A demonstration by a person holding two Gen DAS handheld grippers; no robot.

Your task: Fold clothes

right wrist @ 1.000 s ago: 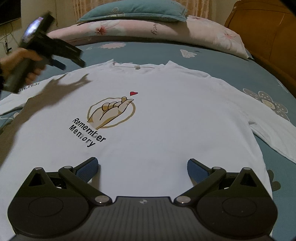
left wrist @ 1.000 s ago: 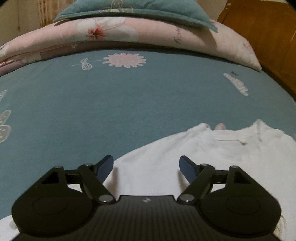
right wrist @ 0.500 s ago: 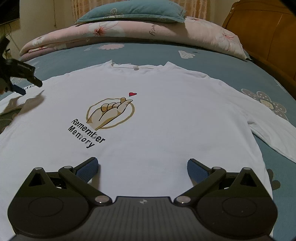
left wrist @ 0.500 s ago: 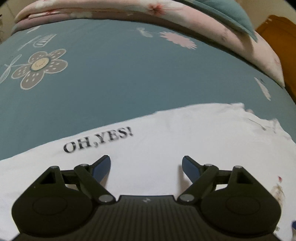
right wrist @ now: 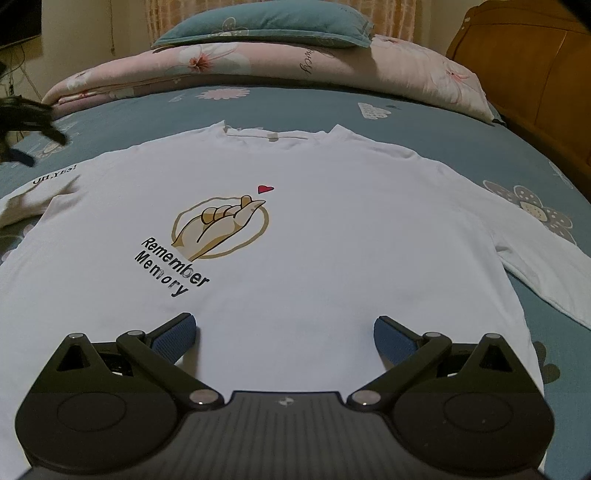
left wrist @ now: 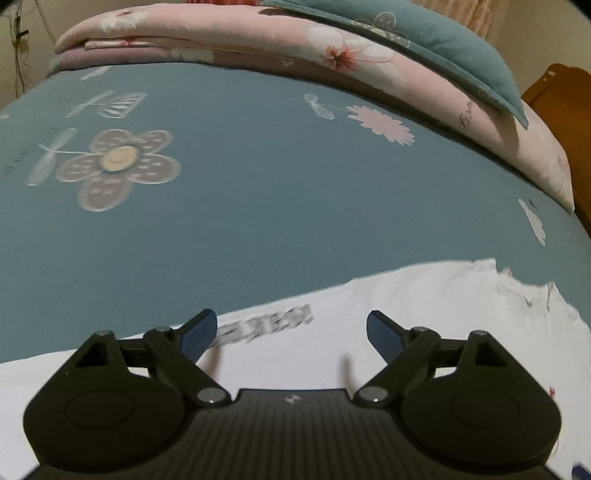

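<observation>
A white long-sleeved shirt (right wrist: 314,229) lies flat, front up, on the bed, with a hand print and the words "Remember Memory". Its right sleeve (right wrist: 546,273) stretches out to the right. My right gripper (right wrist: 284,332) is open and empty just above the shirt's lower hem. My left gripper (left wrist: 286,332) is open and empty over the left sleeve (left wrist: 369,332), near its blurred black lettering. The left gripper also shows at the left edge of the right wrist view (right wrist: 22,133), above the sleeve lettering (right wrist: 53,177).
The bed has a blue sheet (left wrist: 258,206) with flower prints. A folded pink quilt (right wrist: 258,70) and a teal pillow (right wrist: 266,22) lie at the head. A wooden headboard (right wrist: 528,70) stands at the right.
My left gripper has swung left from the shirt's collar out over the left sleeve and moved toward the sleeve's edge. My right gripper has stayed still.
</observation>
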